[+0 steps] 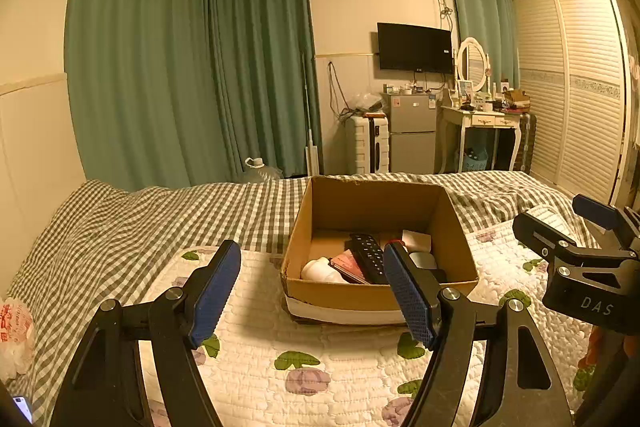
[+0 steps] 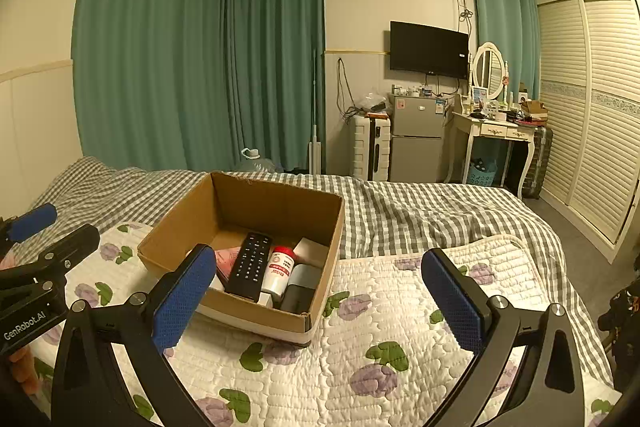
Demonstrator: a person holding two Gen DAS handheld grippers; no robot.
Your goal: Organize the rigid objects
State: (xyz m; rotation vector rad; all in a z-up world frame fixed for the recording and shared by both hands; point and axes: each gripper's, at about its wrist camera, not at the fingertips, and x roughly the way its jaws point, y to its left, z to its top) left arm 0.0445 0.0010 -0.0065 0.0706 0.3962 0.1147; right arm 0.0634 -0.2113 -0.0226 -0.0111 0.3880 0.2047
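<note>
Both the left gripper (image 1: 312,291) and right gripper (image 2: 320,291) hover spread and empty near the cardboard box (image 2: 180,223) on the bed (image 2: 400,307), the remote (image 2: 251,265) and bottle (image 2: 279,269) lying inside, so sorting seems finished or awaits another item.

Dim warm light, fisheye-bent edges, dark corners.

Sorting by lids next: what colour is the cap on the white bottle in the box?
Red. The white bottle lies beside the remote; the right wrist view shows it best.
</note>
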